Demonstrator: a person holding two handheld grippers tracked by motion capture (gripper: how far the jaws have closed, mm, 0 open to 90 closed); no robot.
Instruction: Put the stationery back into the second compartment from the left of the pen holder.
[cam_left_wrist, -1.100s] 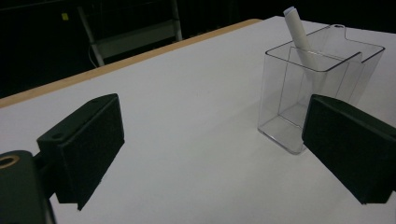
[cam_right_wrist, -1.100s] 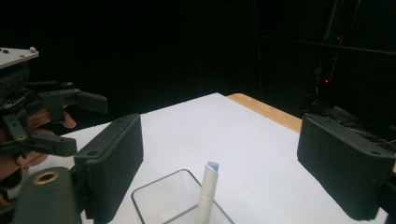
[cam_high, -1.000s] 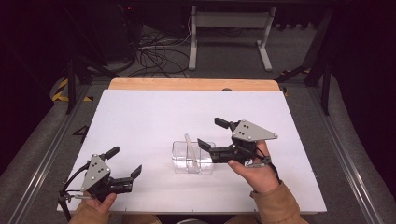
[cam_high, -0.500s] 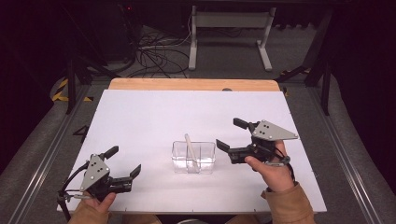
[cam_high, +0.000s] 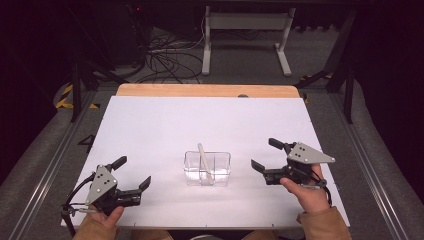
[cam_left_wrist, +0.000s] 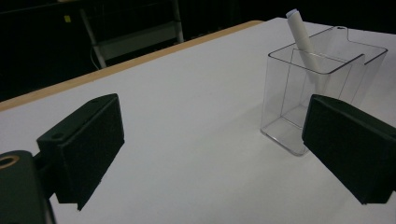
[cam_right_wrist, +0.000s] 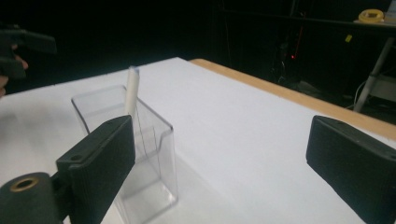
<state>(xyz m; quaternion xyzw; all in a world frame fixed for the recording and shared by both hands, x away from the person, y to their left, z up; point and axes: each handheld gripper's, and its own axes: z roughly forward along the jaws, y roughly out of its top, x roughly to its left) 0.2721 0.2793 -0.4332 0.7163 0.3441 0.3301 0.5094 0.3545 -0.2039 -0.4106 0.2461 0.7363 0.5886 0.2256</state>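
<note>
A white pen (cam_high: 203, 159) stands tilted in the clear holder (cam_high: 207, 169) at the desk's (cam_high: 200, 120) near centre, apparently placed; the left tool (cam_high: 131, 183) and right tool (cam_high: 266, 156) flank it, gaping wide, empty.

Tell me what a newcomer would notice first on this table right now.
First, the clear plastic two-compartment holder at the middle of the white table, with a white marker pen leaning inside it. Next, the two hand-held grippers flanking it, apart from it: the left gripper near the front left edge, the right gripper to the holder's right, both with jaws open and empty.
</note>
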